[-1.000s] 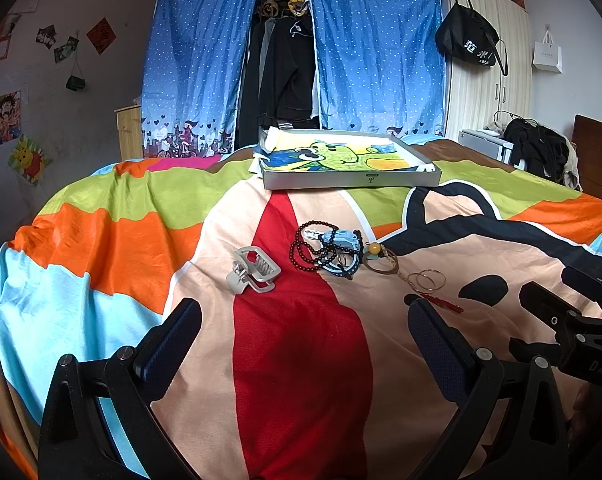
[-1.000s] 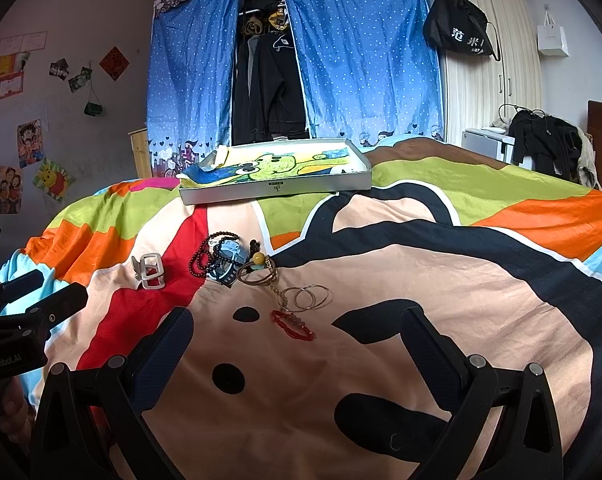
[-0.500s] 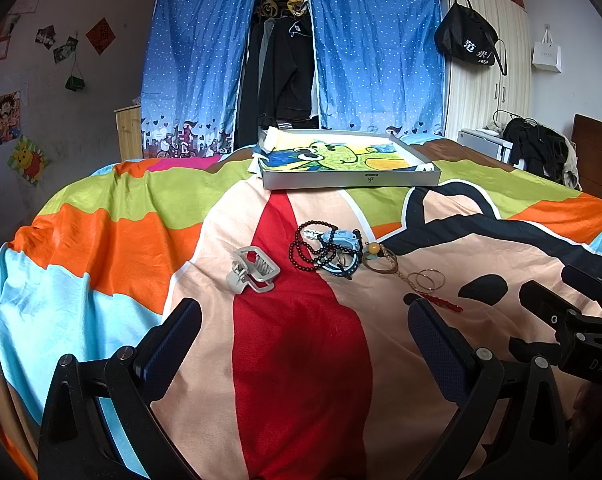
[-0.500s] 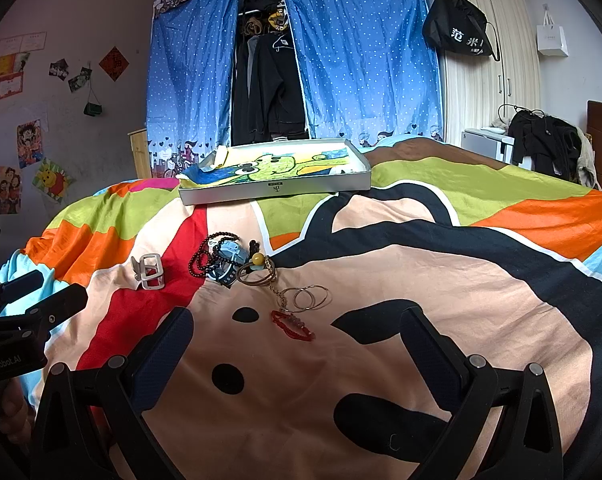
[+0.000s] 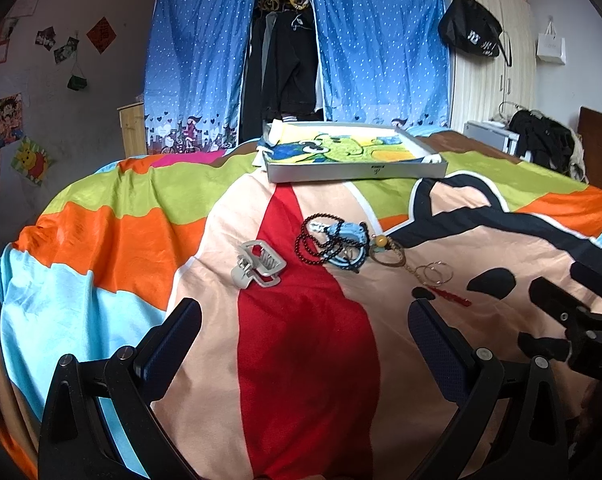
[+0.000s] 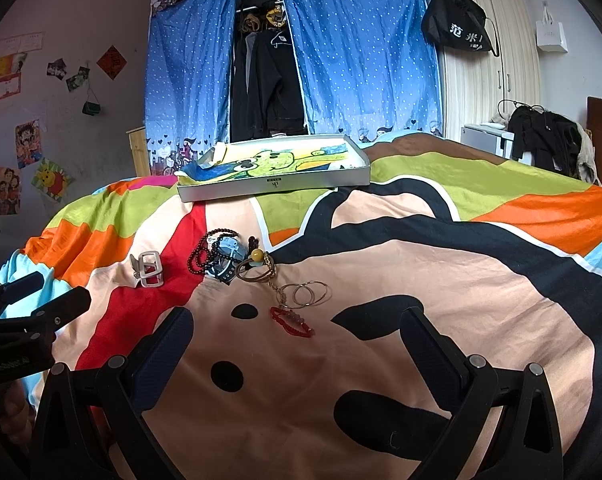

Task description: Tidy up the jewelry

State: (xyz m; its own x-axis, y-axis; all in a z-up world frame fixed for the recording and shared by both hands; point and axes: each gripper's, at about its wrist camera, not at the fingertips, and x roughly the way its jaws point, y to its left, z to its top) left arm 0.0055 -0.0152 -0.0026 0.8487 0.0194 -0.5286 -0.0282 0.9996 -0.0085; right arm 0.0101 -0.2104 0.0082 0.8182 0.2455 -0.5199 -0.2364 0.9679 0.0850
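Left hand-held gripper (image 5: 303, 344) and right hand-held gripper (image 6: 297, 344) both wide, empty, unmoved over the last second. Jewelry (image 6: 257, 270) lies untouched on bed (image 6: 421, 280); tray (image 6: 277, 188) beyond. Sorting not begun.

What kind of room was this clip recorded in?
Most likely a bedroom at home. The jewelry lies on a bed with a colourful cartoon bedspread, clothes hang behind blue curtains, and a wardrobe stands against the wall.
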